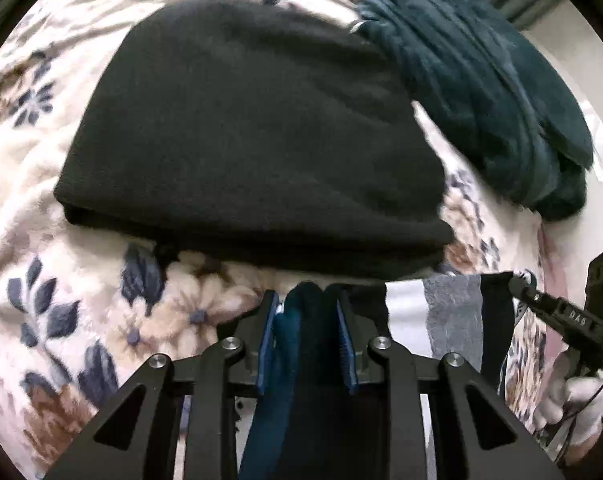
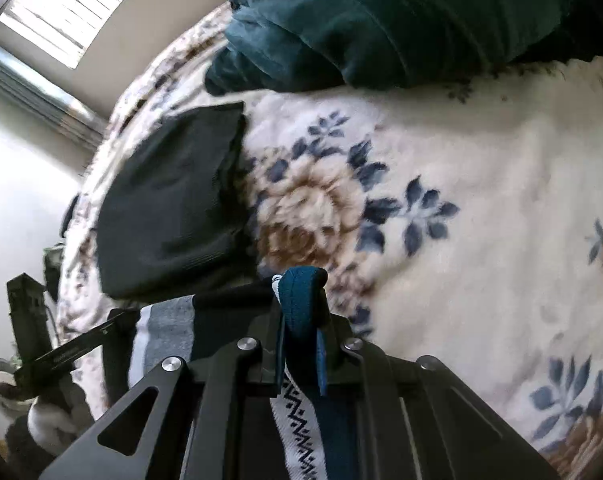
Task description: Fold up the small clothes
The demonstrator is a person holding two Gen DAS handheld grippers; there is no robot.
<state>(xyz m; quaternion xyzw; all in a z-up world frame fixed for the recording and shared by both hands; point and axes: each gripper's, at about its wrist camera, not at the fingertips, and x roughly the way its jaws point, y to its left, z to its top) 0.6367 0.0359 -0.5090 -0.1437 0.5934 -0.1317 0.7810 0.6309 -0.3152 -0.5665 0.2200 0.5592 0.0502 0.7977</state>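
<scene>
A small striped garment, blue, white, grey and black, hangs stretched between my two grippers above the bed. My left gripper (image 1: 308, 300) is shut on its blue edge (image 1: 289, 332); the white and grey stripes (image 1: 433, 312) run right toward my other gripper (image 1: 521, 284). My right gripper (image 2: 301, 300) is shut on the blue band (image 2: 301, 292), with a white zigzag-patterned strip (image 2: 297, 420) below it. The stripes (image 2: 161, 328) stretch left to the left gripper (image 2: 113, 324). A folded black garment (image 1: 253, 132) lies just beyond on the blanket and also shows in the right wrist view (image 2: 173, 204).
A floral fleece blanket (image 2: 461, 160) covers the bed. A heap of dark teal cloth (image 1: 481, 80) lies behind the black garment, seen also in the right wrist view (image 2: 381, 20). A window with blinds (image 2: 61, 4) is at far left.
</scene>
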